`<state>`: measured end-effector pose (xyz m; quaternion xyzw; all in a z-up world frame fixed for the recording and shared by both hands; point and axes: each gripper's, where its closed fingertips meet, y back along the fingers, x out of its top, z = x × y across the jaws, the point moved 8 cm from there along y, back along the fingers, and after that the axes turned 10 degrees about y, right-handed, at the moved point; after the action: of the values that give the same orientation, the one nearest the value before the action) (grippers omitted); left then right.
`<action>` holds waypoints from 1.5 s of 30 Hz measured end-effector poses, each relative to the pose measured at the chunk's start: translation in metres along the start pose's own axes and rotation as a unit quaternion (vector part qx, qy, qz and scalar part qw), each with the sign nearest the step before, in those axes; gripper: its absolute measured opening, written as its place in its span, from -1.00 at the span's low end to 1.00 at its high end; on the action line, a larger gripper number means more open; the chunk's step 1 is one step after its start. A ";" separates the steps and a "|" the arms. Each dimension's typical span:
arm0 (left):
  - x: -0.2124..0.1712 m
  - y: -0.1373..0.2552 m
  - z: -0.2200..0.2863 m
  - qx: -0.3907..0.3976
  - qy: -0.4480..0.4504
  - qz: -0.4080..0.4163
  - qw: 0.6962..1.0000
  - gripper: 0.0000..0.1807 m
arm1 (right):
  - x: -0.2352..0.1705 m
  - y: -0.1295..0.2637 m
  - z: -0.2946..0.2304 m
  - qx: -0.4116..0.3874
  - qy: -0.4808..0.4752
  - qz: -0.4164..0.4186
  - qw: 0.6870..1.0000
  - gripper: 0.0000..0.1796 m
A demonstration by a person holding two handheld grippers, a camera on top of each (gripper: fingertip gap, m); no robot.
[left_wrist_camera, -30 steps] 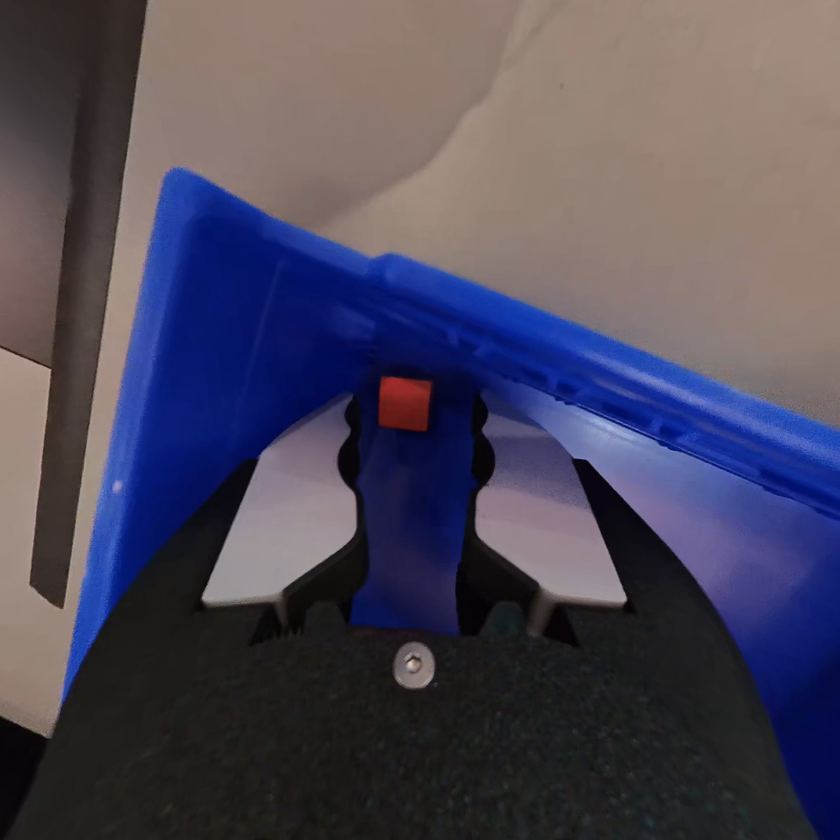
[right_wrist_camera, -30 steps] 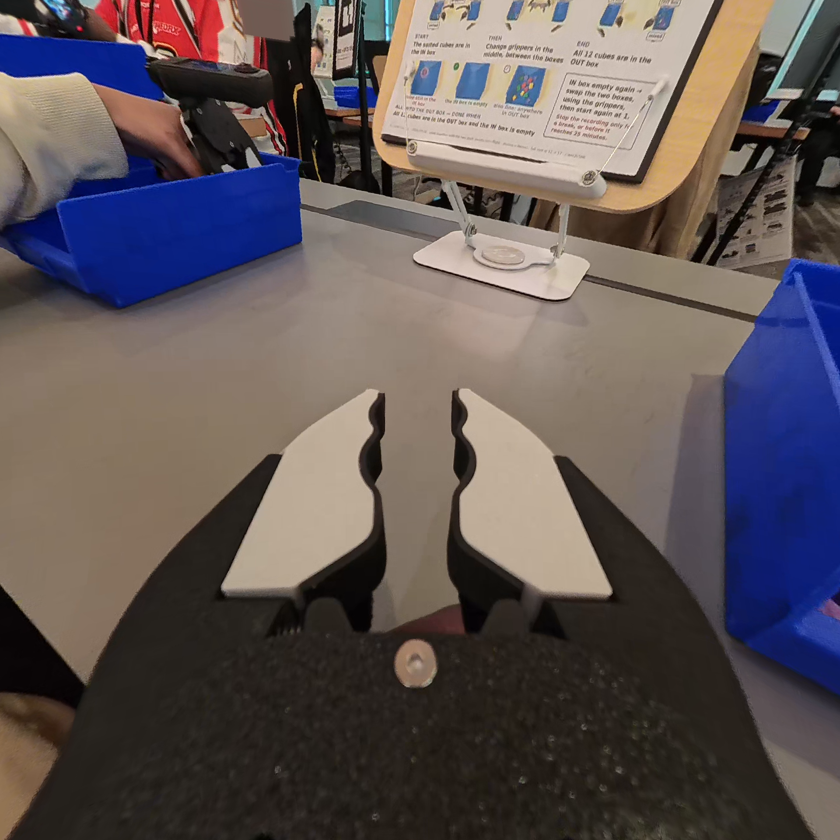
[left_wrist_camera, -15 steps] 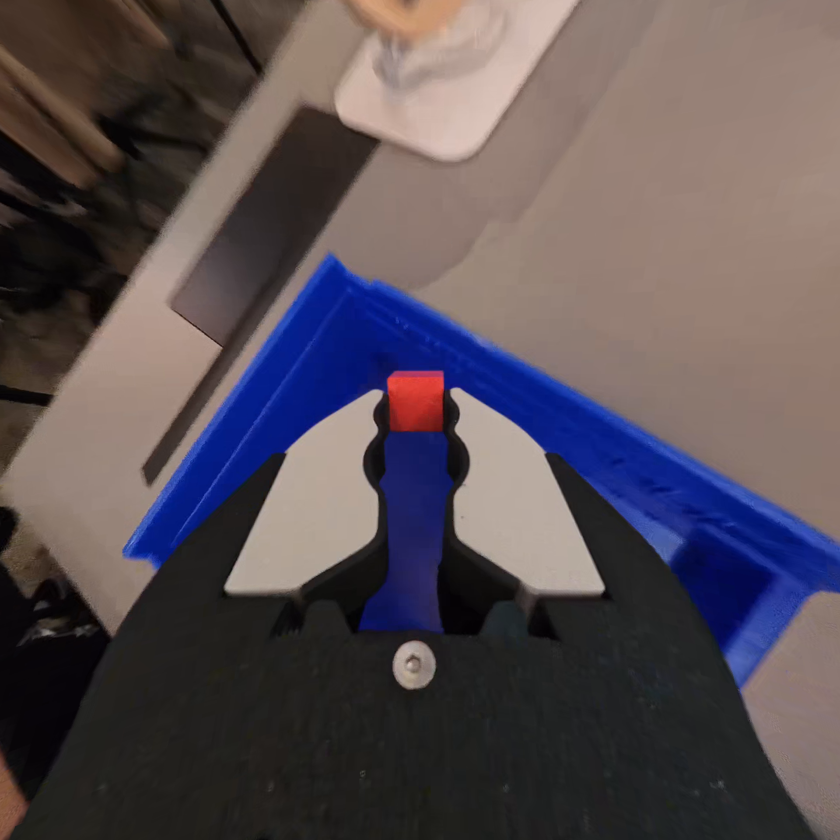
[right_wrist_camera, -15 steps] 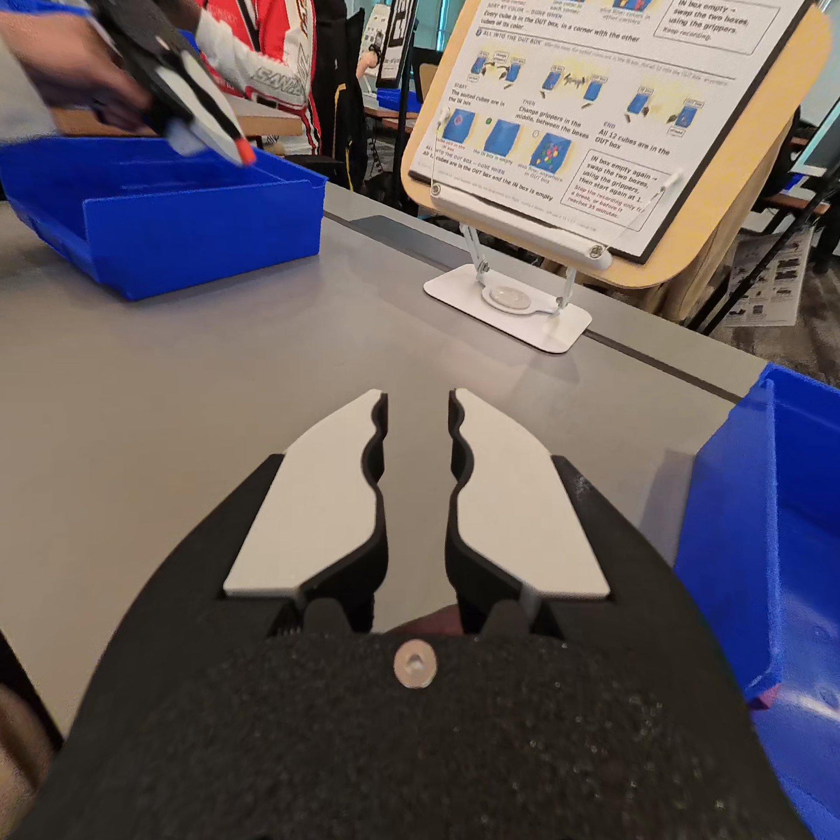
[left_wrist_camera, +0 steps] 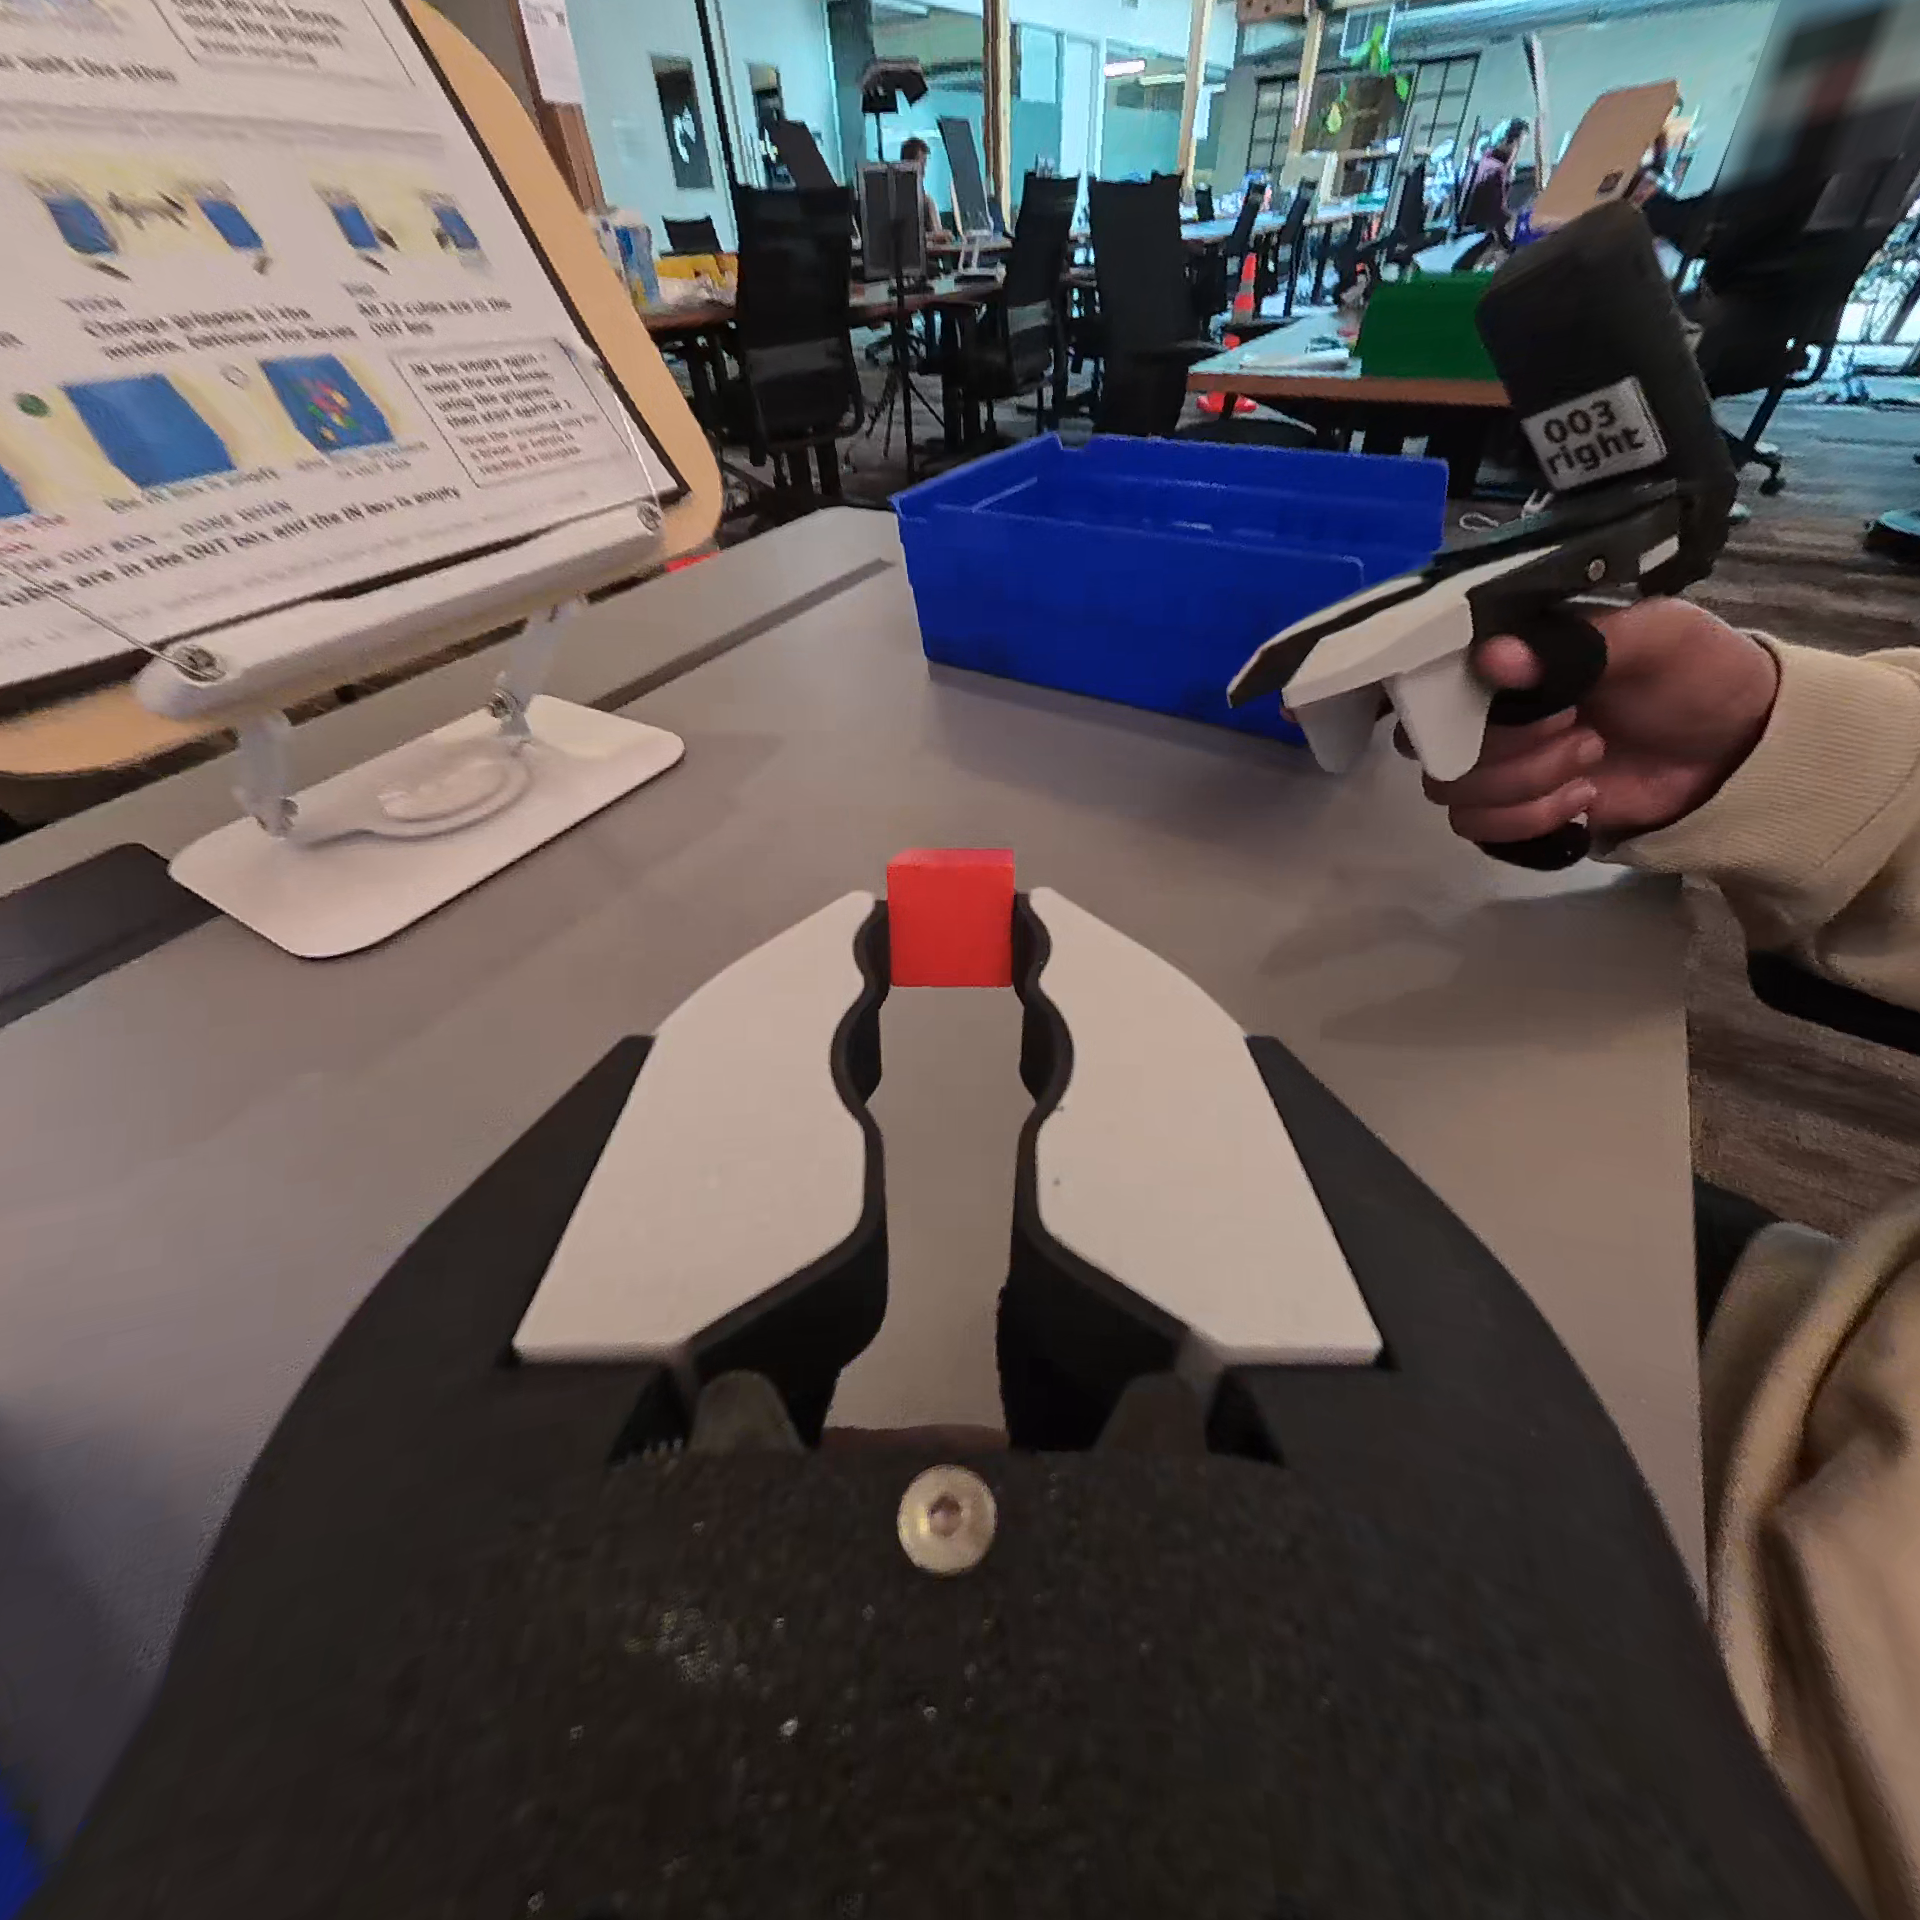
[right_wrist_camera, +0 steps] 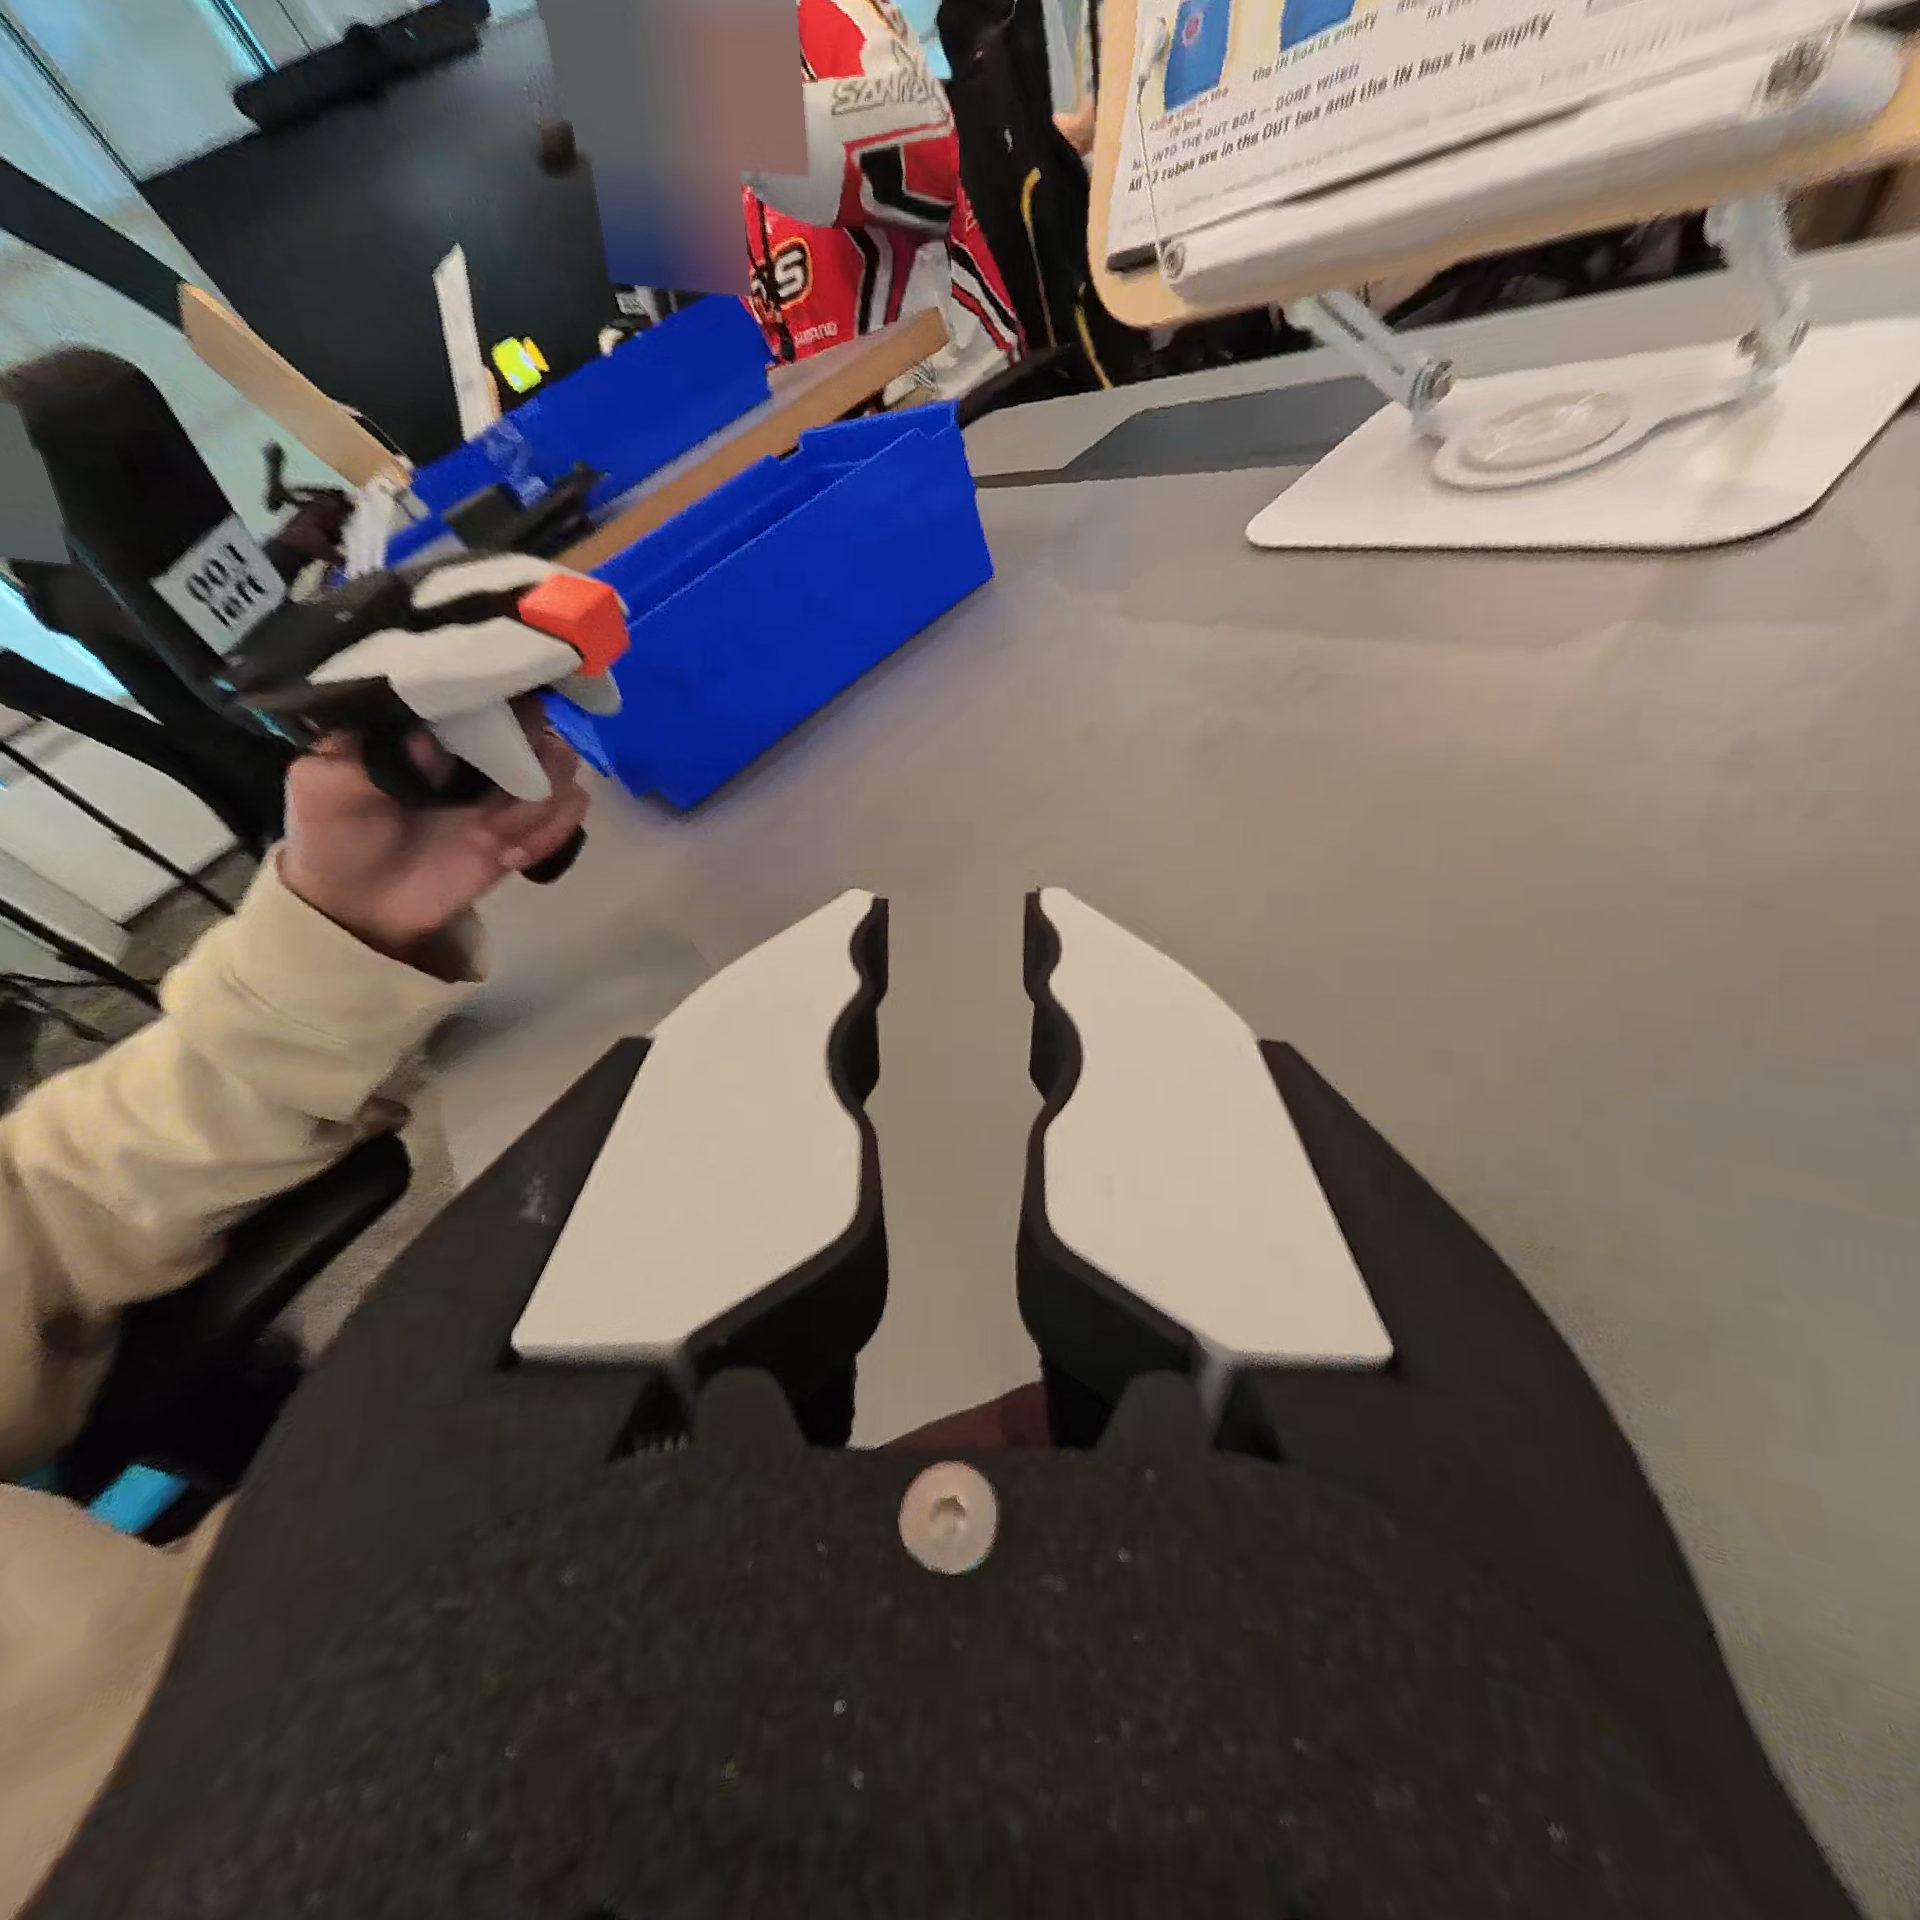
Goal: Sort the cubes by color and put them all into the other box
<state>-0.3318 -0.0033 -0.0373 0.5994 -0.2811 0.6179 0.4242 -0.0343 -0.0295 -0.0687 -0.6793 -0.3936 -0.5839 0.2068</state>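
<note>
My left gripper [left_wrist_camera: 951, 940] is shut on a red cube [left_wrist_camera: 951, 914] at its fingertips and holds it above the grey table [left_wrist_camera: 1091, 821]. A blue box [left_wrist_camera: 1143, 582] stands ahead at the table's far right; its contents are hidden. My right gripper [right_wrist_camera: 956, 914] is open and empty over the middle of the table. It also shows in the left wrist view [left_wrist_camera: 1288, 686], held in a hand near that box. In the right wrist view the left gripper [right_wrist_camera: 587, 655] with the red cube [right_wrist_camera: 571, 618] hangs in front of another blue box [right_wrist_camera: 810, 613].
An instruction board on a white stand [left_wrist_camera: 416, 800] stands at the back of the table, also seen in the right wrist view [right_wrist_camera: 1558, 457]. A person in a red jersey [right_wrist_camera: 883, 208] and another blue box [right_wrist_camera: 644, 395] are beyond the table. The gap from one gripper's tips to the other's is roughly 20 cm.
My left gripper closed on the red cube, lifted it out of the blue box and swung over the table toward the other box. My right gripper turned left, away from the box at its right.
</note>
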 end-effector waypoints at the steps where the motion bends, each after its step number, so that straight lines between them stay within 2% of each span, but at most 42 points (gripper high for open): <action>1: -0.003 -0.003 0.002 -0.001 -0.003 -0.006 1.000 -0.76 | -0.005 0.000 0.002 0.004 -0.014 0.003 1.000 -0.73; 6: -0.007 -0.014 0.008 -0.022 0.005 -0.001 1.000 -0.76 | -0.017 -0.004 0.006 0.006 -0.023 -0.012 1.000 -0.69; 9: -0.005 -0.030 0.019 -0.093 0.074 -0.020 0.993 -0.76 | -0.005 -0.012 -0.003 0.021 0.038 0.004 0.999 -0.66; 11: 0.000 -0.044 0.028 -0.189 0.180 -0.025 0.965 -0.76 | 0.010 -0.015 -0.023 0.049 0.172 0.044 0.983 -0.69; 13: 0.004 -0.059 0.035 -0.286 0.279 -0.028 0.916 -0.76 | 0.018 -0.020 -0.044 0.046 0.325 0.057 0.943 -0.66; 16: 0.004 -0.081 0.040 -0.364 0.347 -0.051 0.863 -0.76 | 0.028 -0.026 -0.060 0.025 0.440 0.079 0.894 -0.61; 19: 0.002 -0.094 0.042 -0.402 0.377 -0.069 0.831 -0.76 | 0.032 -0.027 -0.065 0.051 0.452 0.089 0.886 -0.63; 23: -0.003 -0.100 0.041 -0.439 0.407 -0.084 0.797 -0.76 | 0.026 -0.028 -0.064 0.040 0.480 0.073 0.873 -0.64; 27: -0.012 -0.106 0.044 -0.454 0.415 -0.104 0.781 -0.76 | 0.018 -0.029 -0.063 0.026 0.502 0.082 0.861 -0.75; 31: -0.016 -0.108 0.046 -0.452 0.416 -0.111 0.781 -0.75 | 0.014 -0.028 -0.062 0.028 0.502 0.078 0.861 -0.76; 33: -0.014 -0.104 0.045 -0.432 0.389 -0.115 0.806 -0.71 | 0.013 -0.026 -0.060 0.031 0.485 0.078 0.871 -0.76; 34: -0.012 -0.100 0.044 -0.413 0.370 -0.117 0.824 -0.60 | 0.014 -0.024 -0.058 0.031 0.473 0.081 0.877 -0.76; 35: -0.010 -0.094 0.043 -0.386 0.348 -0.115 0.847 -0.49 | 0.014 -0.022 -0.055 0.024 0.461 0.081 0.883 -0.76; 36: -0.008 -0.087 0.042 -0.347 0.319 -0.109 0.875 -0.46 | 0.014 -0.020 -0.051 0.013 0.449 0.076 0.890 -0.76; 38: -0.006 -0.070 0.035 -0.224 0.250 -0.094 0.937 -0.42 | 0.012 -0.017 -0.040 -0.016 0.415 0.057 0.908 -0.76; 40: -0.007 -0.050 0.026 -0.072 0.175 -0.074 0.979 -0.38 | 0.010 -0.013 -0.028 -0.062 0.365 0.034 0.928 -0.76; 41: -0.009 -0.038 0.021 0.013 0.140 -0.062 0.988 -0.37 | 0.008 -0.011 -0.022 -0.084 0.336 0.022 0.938 -0.76; 43: -0.016 -0.016 0.014 0.153 0.089 -0.041 0.983 -0.38 | 0.003 -0.007 -0.012 -0.128 0.277 -0.005 0.952 -0.76; 45: -0.025 0.001 0.014 0.221 0.082 -0.030 0.971 -0.38 | -0.001 -0.001 -0.006 -0.174 0.218 -0.028 0.960 -0.76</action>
<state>-0.3277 -0.0208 -0.0599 0.6334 -0.0841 0.6989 0.3214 -0.0393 -0.0337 -0.0681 -0.5498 -0.2507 -0.7826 0.1497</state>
